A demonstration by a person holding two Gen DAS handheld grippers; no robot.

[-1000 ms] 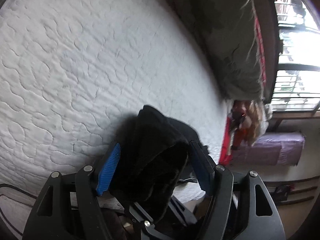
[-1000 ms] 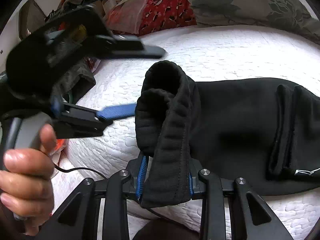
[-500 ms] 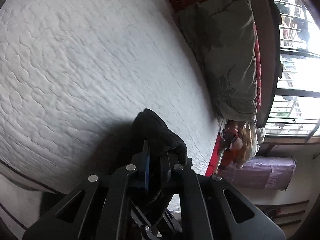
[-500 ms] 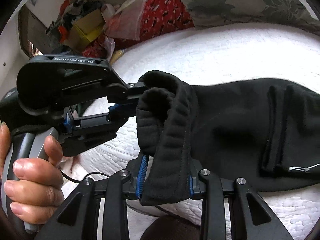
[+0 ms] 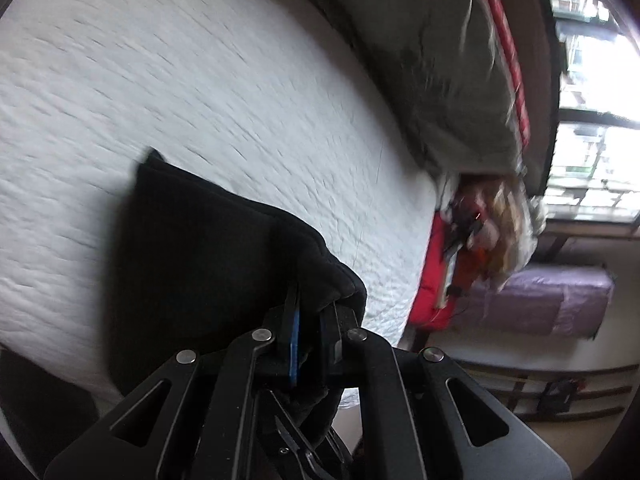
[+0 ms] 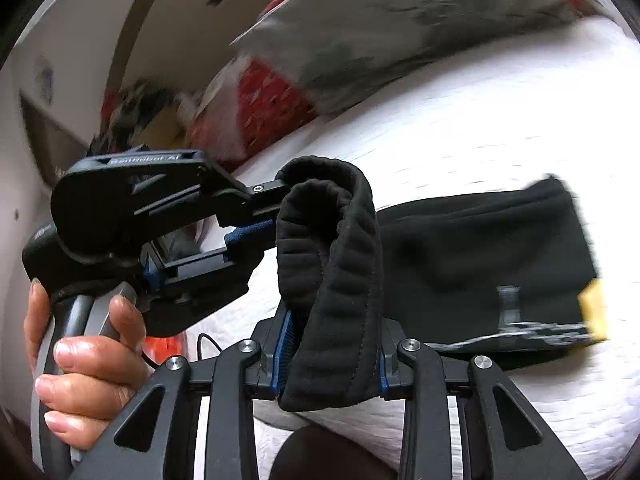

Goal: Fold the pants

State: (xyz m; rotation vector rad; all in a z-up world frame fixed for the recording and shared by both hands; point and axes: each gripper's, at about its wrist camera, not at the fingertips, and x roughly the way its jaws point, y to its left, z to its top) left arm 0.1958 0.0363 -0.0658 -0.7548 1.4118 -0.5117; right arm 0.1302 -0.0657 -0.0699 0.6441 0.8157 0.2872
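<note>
The black pants (image 6: 480, 256) lie partly folded on the white quilted bed (image 6: 500, 120), with a yellow tag at the right. The ribbed waistband (image 6: 332, 280) is lifted off the bed. My right gripper (image 6: 330, 348) is shut on the waistband's near part. My left gripper (image 6: 264, 216) comes in from the left and is shut on the waistband's far part. In the left wrist view, the left gripper (image 5: 314, 312) pinches the black fabric (image 5: 200, 248), which drapes down to the bed (image 5: 200, 100).
A grey floral pillow (image 6: 400, 28) and red patterned cloth (image 6: 264, 112) lie at the bed's far side. In the left wrist view the pillow (image 5: 440, 60) borders the bed, with a window (image 5: 592, 160) and a purple bundle (image 5: 560, 304) beyond.
My left gripper closed on the waistband beside the right gripper. Both grippers have since lifted the waistband up and swung it, so the views are blurred.
</note>
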